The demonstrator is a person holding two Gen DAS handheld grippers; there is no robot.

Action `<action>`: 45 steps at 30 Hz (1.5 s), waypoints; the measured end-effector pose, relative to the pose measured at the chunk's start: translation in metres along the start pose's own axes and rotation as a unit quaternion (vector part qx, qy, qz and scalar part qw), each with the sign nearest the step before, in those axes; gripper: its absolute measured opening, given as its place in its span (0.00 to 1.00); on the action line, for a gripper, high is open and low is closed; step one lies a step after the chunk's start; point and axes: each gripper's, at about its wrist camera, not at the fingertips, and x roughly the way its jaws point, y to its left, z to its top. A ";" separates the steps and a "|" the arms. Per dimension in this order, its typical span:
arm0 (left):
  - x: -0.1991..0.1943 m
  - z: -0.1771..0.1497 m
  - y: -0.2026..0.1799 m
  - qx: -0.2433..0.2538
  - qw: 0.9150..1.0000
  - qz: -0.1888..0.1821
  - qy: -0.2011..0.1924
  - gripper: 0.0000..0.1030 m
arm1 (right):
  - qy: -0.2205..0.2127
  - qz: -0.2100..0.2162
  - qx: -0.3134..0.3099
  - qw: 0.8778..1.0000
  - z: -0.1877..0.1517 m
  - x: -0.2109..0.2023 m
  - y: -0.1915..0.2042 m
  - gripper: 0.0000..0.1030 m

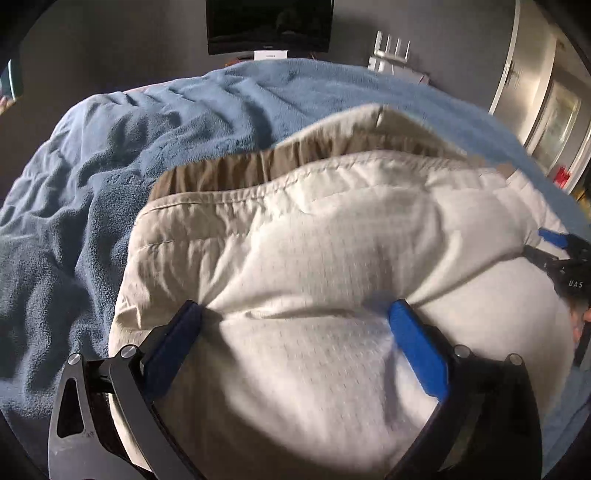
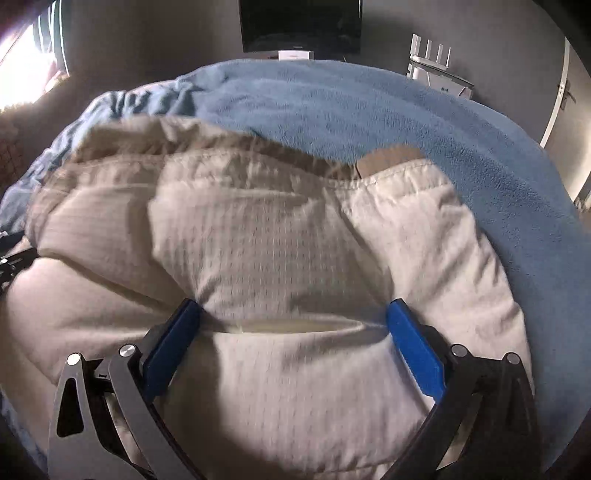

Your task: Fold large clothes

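Lying on the bed (image 1: pixel 110 155), the garment (image 1: pixel 314 258) is a big pale cloth with a tan inside showing along its far fold. It rests on a blue blanket (image 2: pixel 424 122) that covers the bed, and it fills most of the near side.

The left gripper (image 1: pixel 295 314) points forward over the garment, low and close to it. Its blue fingers (image 1: pixel 413 339) are wide apart, and cloth bunches up between them. The tips press into the cloth, with wrinkles pulling toward each one. I cannot tell if they pinch any of it.

The right gripper (image 2: pixel 293 314) sits the same way, farther to the right on the garment. Its fingers (image 2: pixel 410 339) are also wide apart, with a fold of cloth lying across the gap between them. In the left view, the right gripper (image 1: pixel 554 243) shows at the garment's right edge, touching the cloth.

Past the far edge of the bed, a dark screen (image 2: pixel 299 26) hangs on a grey wall. A white router (image 2: pixel 432 62) with antennas stands to its right. A white door (image 2: pixel 561 92) is at the right, and bright light comes from a window (image 2: pixel 22 66) at the left.
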 end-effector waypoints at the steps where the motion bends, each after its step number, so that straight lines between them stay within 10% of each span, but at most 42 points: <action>1: 0.000 -0.002 0.000 0.000 1.000 0.003 0.000 0.95 | -0.003 -0.007 -0.002 1.000 -0.001 0.001 0.002 0.94; 19: -0.091 -0.041 0.008 -0.025 1.000 -0.006 0.017 0.94 | -0.052 0.015 -0.009 0.999 -0.055 -0.116 -0.012 0.94; 36: -0.272 -0.099 -0.122 0.002 0.991 0.005 -0.130 0.94 | -0.098 0.030 0.018 0.995 -0.132 -0.269 0.012 0.94; 45: -0.254 -0.163 -0.155 -0.018 0.999 0.005 -0.034 0.94 | -0.036 0.015 0.036 0.999 -0.187 -0.256 0.021 0.94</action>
